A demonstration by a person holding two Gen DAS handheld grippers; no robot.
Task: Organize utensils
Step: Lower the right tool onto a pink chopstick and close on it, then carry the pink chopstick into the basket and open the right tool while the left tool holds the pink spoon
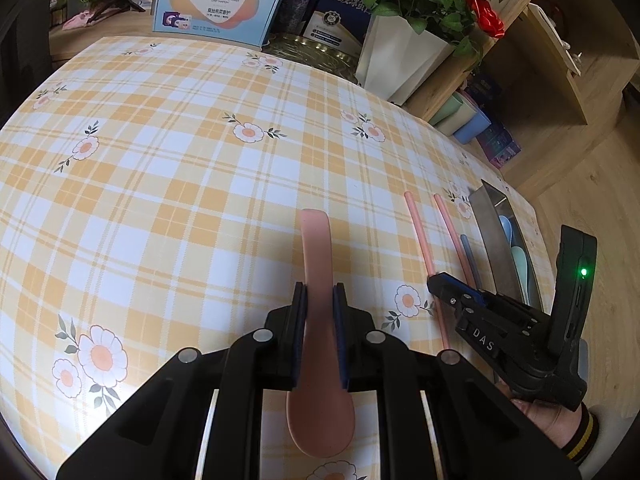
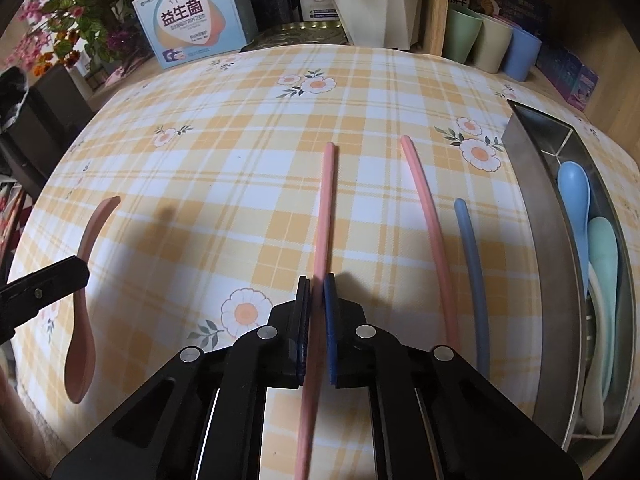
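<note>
My left gripper is shut on the handle of a pink spoon, whose bowl lies under the jaws. The same pink spoon shows at the left in the right wrist view, with a left fingertip on it. My right gripper is shut on a pink chopstick lying on the checked tablecloth. A second pink chopstick and a blue chopstick lie just right of it. In the left wrist view, the right gripper sits on the pink chopstick.
A steel tray at the table's right edge holds blue, green and white spoons. Pastel cups, boxes and a white pot of red flowers stand along the back. A hand holds the right gripper.
</note>
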